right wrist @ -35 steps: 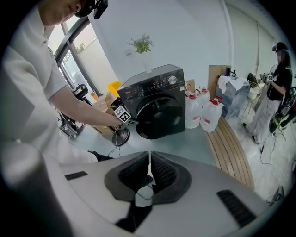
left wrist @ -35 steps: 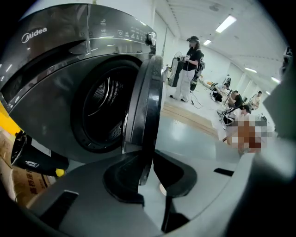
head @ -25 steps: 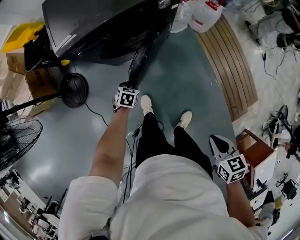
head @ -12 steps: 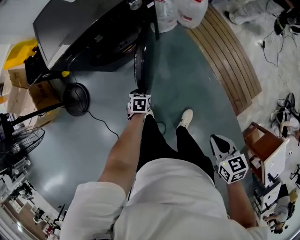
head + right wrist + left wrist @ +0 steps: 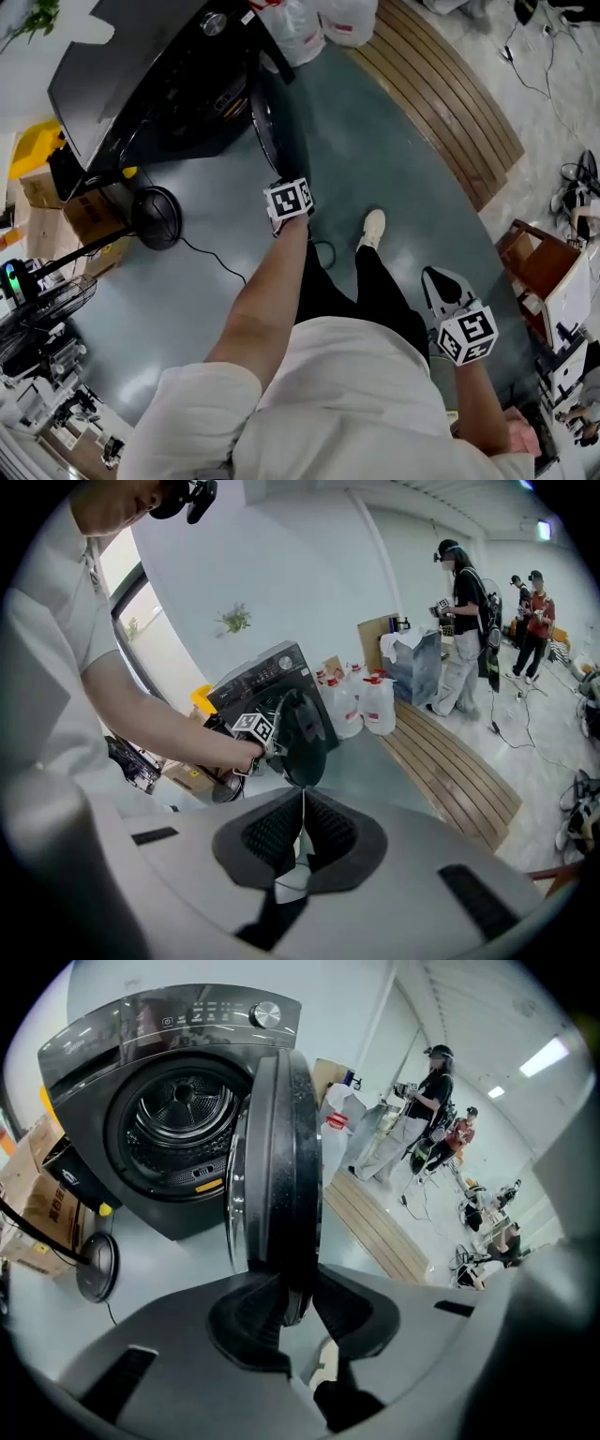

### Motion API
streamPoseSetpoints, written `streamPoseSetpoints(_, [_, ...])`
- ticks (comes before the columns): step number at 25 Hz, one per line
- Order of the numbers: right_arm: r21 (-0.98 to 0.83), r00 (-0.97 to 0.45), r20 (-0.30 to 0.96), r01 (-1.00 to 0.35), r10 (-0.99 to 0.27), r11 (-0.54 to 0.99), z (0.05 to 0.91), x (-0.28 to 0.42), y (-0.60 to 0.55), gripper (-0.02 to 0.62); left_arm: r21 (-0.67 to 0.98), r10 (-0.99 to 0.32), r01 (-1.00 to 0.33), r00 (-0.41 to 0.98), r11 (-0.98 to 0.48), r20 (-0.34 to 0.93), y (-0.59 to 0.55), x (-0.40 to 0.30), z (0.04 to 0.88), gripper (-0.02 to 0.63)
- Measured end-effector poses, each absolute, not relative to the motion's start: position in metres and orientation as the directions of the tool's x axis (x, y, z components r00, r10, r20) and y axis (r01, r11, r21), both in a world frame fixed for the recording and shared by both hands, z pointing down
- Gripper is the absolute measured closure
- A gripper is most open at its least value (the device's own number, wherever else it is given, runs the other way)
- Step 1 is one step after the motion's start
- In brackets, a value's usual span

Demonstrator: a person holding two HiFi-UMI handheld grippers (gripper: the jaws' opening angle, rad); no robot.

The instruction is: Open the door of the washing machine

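Observation:
The dark front-loading washing machine [image 5: 141, 75] stands at the upper left of the head view. Its round door [image 5: 267, 127] is swung out from the drum opening [image 5: 178, 1119]. My left gripper [image 5: 281, 183] reaches out to the door's free edge. In the left gripper view the door's thick rim [image 5: 281, 1147] runs down between the two pads, and the left gripper [image 5: 292, 1305] is shut on it. My right gripper [image 5: 441, 281] hangs by my right hip, away from the machine. Its pads meet with nothing between them in the right gripper view [image 5: 302, 829], which shows the door [image 5: 305, 733] from afar.
A fan base [image 5: 155, 217] and a cable [image 5: 216, 258] lie on the floor left of the door, with a standing fan [image 5: 37, 309] and cardboard boxes [image 5: 37, 187] beyond. Water jugs [image 5: 319, 23] and a slatted wooden platform [image 5: 441, 94] sit right of the machine. People [image 5: 422, 1101] stand further back.
My left gripper has moved rightward with the door's edge, and the door has swung further out from the machine. The right gripper stays by my hip.

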State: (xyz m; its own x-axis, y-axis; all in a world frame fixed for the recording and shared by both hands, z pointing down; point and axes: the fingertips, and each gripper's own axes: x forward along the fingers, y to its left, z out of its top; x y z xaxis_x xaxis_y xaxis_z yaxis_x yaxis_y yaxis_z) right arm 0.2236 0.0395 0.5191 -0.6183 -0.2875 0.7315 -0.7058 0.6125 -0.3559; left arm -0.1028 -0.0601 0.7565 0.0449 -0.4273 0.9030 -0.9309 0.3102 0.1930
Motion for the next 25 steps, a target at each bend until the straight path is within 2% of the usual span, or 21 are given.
streamPoseSetpoints(25, [-0.405, -0.574, 0.716, -0.806, -0.399, 0.433, 0.540, 0.300, 0.043, 0.581, 0.339, -0.441, -0.797, 0.103, 0.500, 0.892, -0.170, 0.026, 0.755, 0.499])
